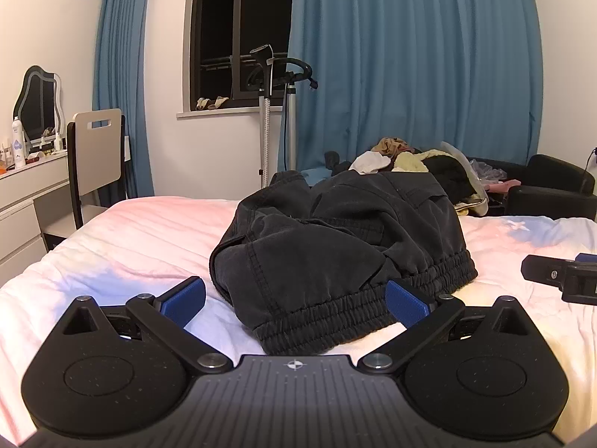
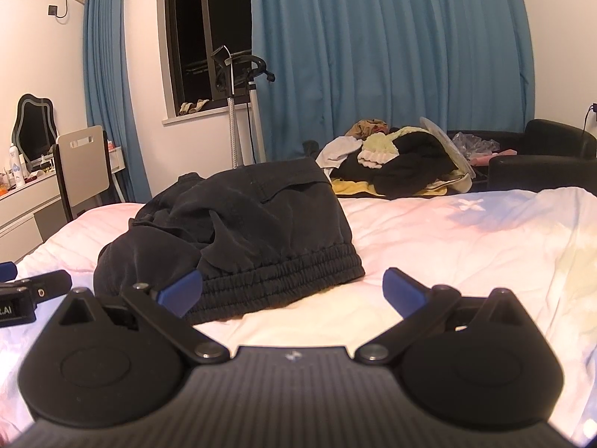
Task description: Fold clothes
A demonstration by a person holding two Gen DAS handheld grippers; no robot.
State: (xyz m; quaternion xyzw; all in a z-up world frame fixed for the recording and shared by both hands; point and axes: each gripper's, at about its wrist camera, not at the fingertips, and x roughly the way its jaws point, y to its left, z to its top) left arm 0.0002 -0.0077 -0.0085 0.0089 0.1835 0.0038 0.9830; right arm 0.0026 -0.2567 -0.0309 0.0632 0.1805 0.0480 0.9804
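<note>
1. Black crumpled cotton garment with elastic waistband [image 1: 335, 239] lies on pink-white quilted bed [image 1: 130, 246], waistband running crosswise, nearest the fingers.
2. Left gripper [image 1: 294, 298] closer, fingers spread, straddling the waistband.
3. Right gripper [image 2: 291, 291] spread, empty, garment off to its left.

Crumpled shorts [image 1: 335, 242] on the bed [image 1: 130, 231], clothes pile [image 1: 421, 164] behind, chair [image 1: 95, 156] left.

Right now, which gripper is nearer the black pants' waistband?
Left. The left gripper frames the waistband between open jaws; the right gripper sits off its right end, also open.
</note>
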